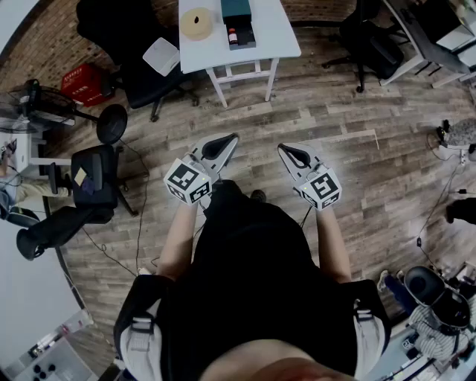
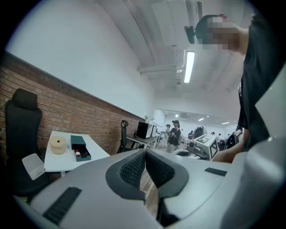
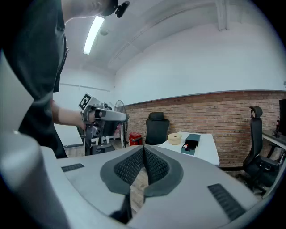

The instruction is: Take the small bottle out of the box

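Observation:
A dark teal box (image 1: pixel 238 18) stands on a white table (image 1: pixel 275 37) far ahead of me, across the wooden floor. Its drawer is slid out, with a small red-capped bottle (image 1: pixel 233 35) lying in it. The box (image 2: pixel 80 147) and bottle (image 2: pixel 77 153) are distant in the left gripper view; the box (image 3: pixel 191 142) is equally far in the right gripper view. My left gripper (image 1: pixel 229 138) and right gripper (image 1: pixel 283 148) are held side by side at waist height, well short of the table. On both, the pads meet with nothing between them.
A round tan object (image 1: pixel 196 23) sits on the table left of the box. Black office chairs (image 1: pixel 141 74) stand left of the table, one carrying a white tray (image 1: pixel 161 55). A red crate (image 1: pixel 83 83) and a fan (image 1: pixel 22 104) are at the left. Another chair (image 1: pixel 368 41) and desks are at the right.

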`<action>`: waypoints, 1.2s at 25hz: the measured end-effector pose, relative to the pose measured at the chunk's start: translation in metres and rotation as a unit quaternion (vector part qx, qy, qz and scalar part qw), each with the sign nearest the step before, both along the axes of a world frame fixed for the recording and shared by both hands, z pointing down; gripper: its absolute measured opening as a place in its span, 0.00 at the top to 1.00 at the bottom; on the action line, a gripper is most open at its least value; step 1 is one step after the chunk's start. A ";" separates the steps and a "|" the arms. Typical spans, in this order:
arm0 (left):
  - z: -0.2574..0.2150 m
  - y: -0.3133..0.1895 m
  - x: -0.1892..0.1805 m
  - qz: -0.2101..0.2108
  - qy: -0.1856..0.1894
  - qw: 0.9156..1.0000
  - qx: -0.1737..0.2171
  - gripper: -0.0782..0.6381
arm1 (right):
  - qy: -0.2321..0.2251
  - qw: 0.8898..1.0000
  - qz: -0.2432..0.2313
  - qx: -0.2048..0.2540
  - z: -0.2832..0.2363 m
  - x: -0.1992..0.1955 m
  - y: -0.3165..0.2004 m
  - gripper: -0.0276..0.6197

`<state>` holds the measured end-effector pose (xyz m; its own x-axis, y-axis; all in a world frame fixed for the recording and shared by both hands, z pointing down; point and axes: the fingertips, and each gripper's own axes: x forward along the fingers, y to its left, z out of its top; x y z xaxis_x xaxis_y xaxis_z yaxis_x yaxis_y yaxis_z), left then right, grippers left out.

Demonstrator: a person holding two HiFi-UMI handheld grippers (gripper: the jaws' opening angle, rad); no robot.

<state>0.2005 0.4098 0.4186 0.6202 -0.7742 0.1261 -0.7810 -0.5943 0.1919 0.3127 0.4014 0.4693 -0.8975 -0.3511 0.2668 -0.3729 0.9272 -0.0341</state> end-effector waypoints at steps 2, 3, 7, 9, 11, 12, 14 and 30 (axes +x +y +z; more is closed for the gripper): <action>-0.001 0.001 0.000 -0.004 0.001 1.000 0.002 0.86 | 0.001 1.000 -0.006 0.002 0.001 0.001 0.001 0.96; -0.002 0.001 0.000 -0.006 0.001 1.000 0.003 0.86 | 0.002 1.000 -0.010 0.004 0.001 0.001 0.002 0.96; -0.002 0.004 0.000 -0.014 -0.003 1.000 0.006 0.86 | 0.002 1.000 -0.007 0.004 0.002 0.004 0.004 0.96; -0.001 0.006 -0.001 -0.019 -0.002 1.000 0.005 0.86 | 0.000 1.000 -0.005 0.001 0.004 0.006 0.004 0.96; 0.000 0.009 -0.003 -0.023 -0.002 1.000 0.005 0.86 | -0.003 1.000 -0.008 -0.003 0.006 0.006 0.004 0.96; 0.001 0.010 -0.005 -0.025 -0.002 1.000 0.004 0.86 | -0.004 1.000 -0.009 -0.005 0.008 0.006 0.004 0.96; 0.004 0.009 -0.009 -0.029 -0.002 1.000 0.001 0.86 | -0.004 1.000 -0.012 -0.006 0.010 0.003 0.003 0.96; 0.004 -0.042 -0.080 -0.020 0.014 1.000 0.004 0.86 | 0.030 1.000 -0.007 0.005 0.009 -0.064 -0.042 0.96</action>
<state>0.1209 0.3682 0.4223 0.5924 -0.7990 0.1033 -0.7982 -0.5646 0.2100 0.2485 0.3594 0.4779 -0.8852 -0.3408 0.3167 -0.3601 0.9329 -0.0023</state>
